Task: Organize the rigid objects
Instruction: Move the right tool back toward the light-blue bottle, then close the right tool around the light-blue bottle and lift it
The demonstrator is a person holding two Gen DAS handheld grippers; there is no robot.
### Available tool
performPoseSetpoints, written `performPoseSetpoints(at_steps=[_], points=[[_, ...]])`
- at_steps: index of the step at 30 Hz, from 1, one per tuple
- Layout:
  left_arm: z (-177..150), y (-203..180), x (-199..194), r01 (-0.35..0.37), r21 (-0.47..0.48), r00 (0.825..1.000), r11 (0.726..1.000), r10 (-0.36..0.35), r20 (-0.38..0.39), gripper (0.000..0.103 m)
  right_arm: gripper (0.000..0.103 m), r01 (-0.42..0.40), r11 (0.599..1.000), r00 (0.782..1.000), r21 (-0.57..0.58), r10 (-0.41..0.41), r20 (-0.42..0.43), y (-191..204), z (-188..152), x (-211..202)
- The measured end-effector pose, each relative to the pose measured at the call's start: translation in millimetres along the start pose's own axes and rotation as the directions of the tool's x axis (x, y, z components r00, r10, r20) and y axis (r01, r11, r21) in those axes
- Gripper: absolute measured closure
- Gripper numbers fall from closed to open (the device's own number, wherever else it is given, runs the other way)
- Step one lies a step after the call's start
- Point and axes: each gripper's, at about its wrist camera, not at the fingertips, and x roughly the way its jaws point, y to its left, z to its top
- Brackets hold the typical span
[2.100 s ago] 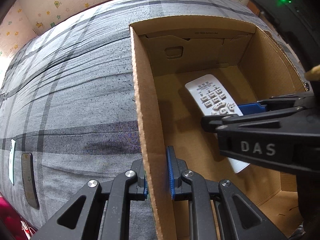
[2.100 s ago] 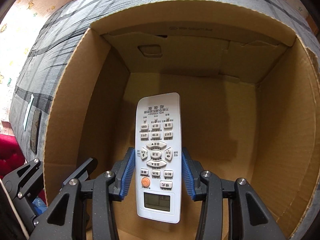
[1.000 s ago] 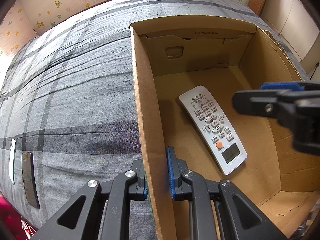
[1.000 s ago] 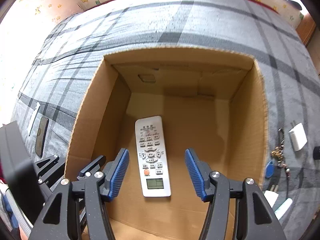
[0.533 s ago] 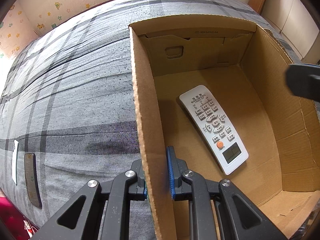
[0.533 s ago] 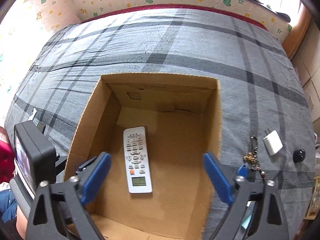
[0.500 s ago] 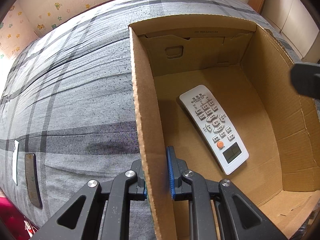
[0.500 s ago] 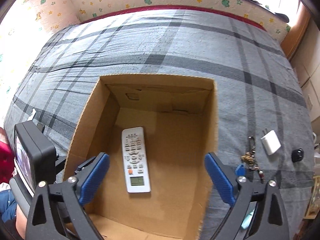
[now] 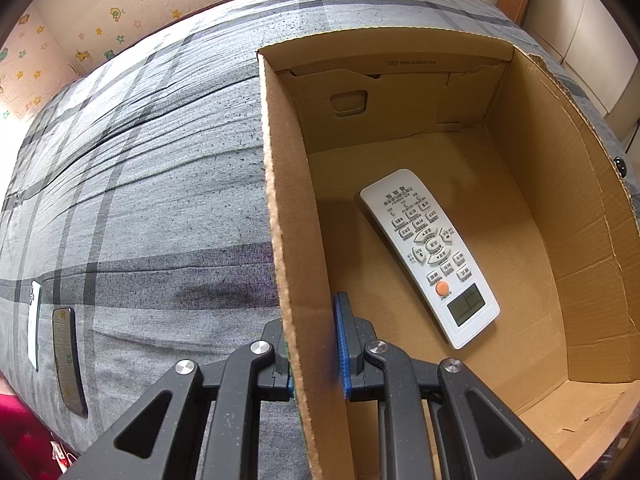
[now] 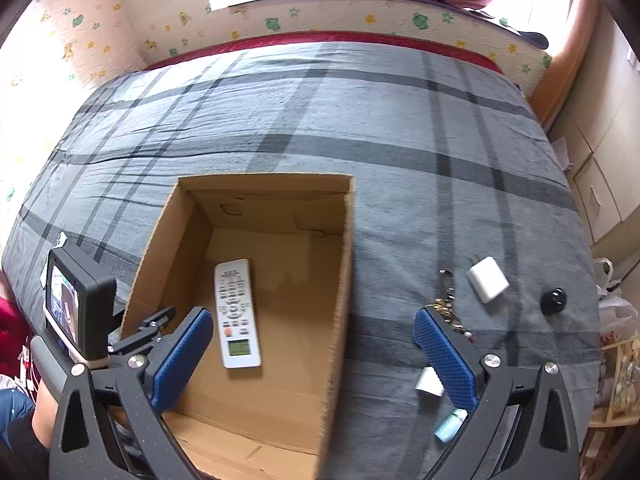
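An open cardboard box (image 9: 288,216) (image 10: 340,264) stands on a grey plaid bed. A white remote (image 9: 430,252) (image 10: 237,312) lies flat on the box floor, buttons up. My left gripper (image 9: 316,344) is shut on the box's left wall near its front corner; its body also shows in the right wrist view (image 10: 80,312). My right gripper (image 10: 312,356) is wide open and empty, high above the box's right side. On the bed right of the box lie a white charger (image 10: 487,284), a key bunch (image 10: 448,304), a black round object (image 10: 554,300), a white block (image 10: 430,382) and a light blue item (image 10: 450,424).
A dark phone (image 9: 68,360) and a white flat item (image 9: 34,324) lie on the bed (image 10: 360,120) left of the box. Cupboards (image 10: 600,184) stand at the right; bags (image 10: 616,320) lie at the bed's right edge. A patterned wall (image 10: 100,20) runs behind.
My right gripper let go of the remote in the box, opened wide, and rose up and back to the right. The left gripper has stayed clamped on the box wall.
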Motion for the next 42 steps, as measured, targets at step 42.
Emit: performPoseSetpoints(at_steps=[42], points=[[-3.1, -4.8, -1.8, -0.019, 0.013, 1.0, 1.0, 0.019, 0.006, 0.086, 0.0, 0.245, 0.924, 0.954, 0.293, -0.175, -0.245, -177.0, -116.3, 72.7]])
